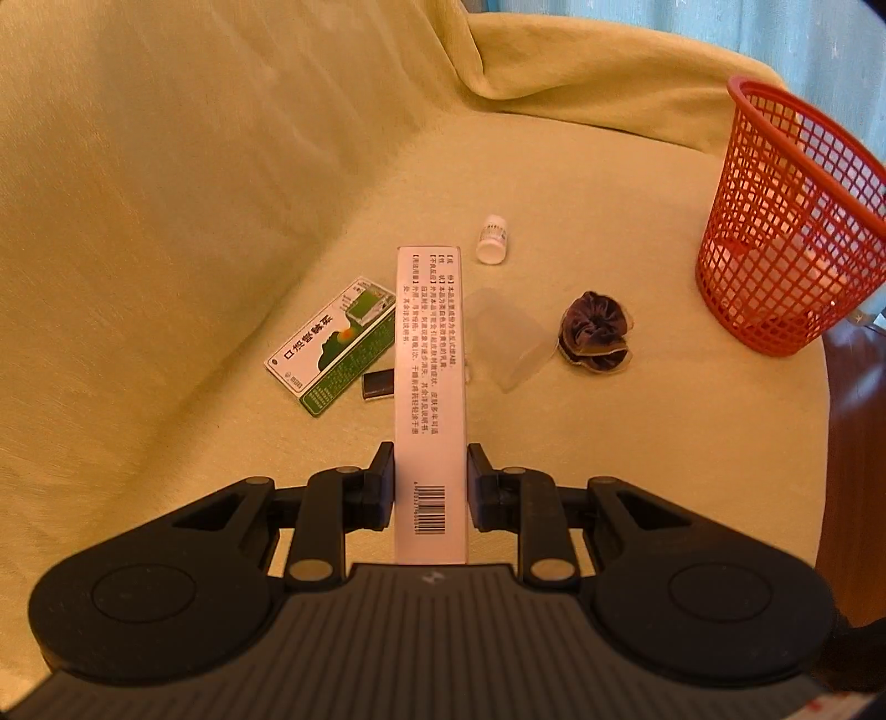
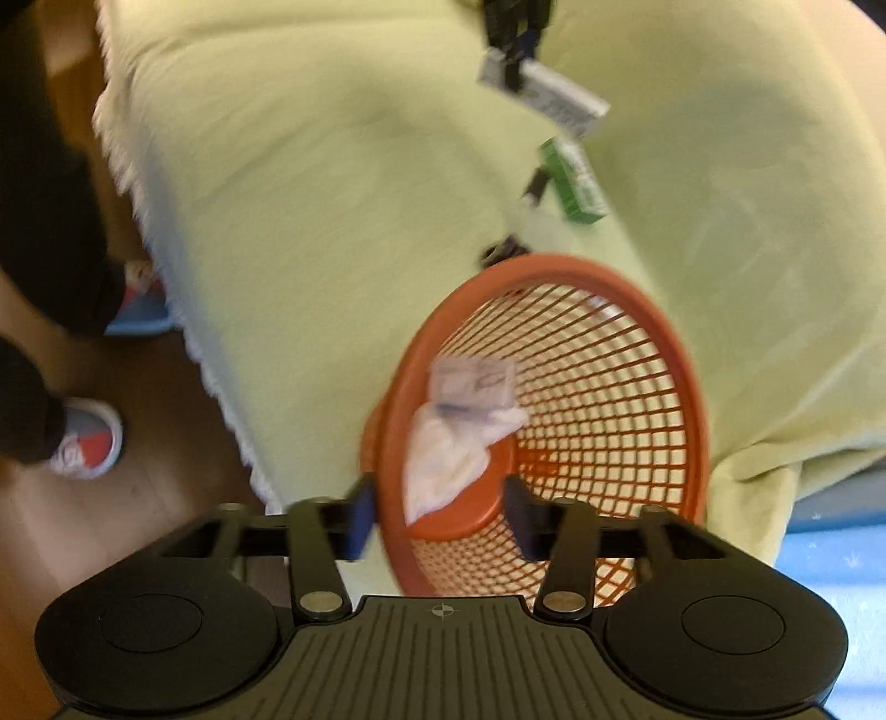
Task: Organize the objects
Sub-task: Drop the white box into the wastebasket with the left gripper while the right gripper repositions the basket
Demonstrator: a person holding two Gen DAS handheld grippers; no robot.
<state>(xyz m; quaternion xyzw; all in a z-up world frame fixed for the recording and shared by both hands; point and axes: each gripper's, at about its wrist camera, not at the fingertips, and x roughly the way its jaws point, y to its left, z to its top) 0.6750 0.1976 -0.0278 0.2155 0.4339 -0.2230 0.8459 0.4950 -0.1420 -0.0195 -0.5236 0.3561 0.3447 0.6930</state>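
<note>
My left gripper [image 1: 431, 487] is shut on a long white box [image 1: 429, 343] with printed text and a barcode, held above a yellow-green cloth [image 1: 166, 221]. Below it lie a green-and-white box [image 1: 338, 346], a small black item [image 1: 378, 384], a white bottle [image 1: 492, 239], a clear plastic piece [image 1: 509, 343] and a purple scrunchie [image 1: 597, 332]. A red mesh basket [image 1: 775, 266] stands at the right. My right gripper [image 2: 441, 515] hovers open over the basket's rim [image 2: 554, 266]. Inside lie a white tissue [image 2: 448, 454] and a small packet [image 2: 470, 382]. The right wrist view is blurred.
The cloth's fringed edge [image 2: 221, 399] drops to a wooden floor [image 2: 138, 526], where a person's shoe [image 2: 88, 443] stands. The cloth rises into folds at the back [image 1: 554, 72]. Blue fabric [image 1: 819, 44] hangs behind the basket.
</note>
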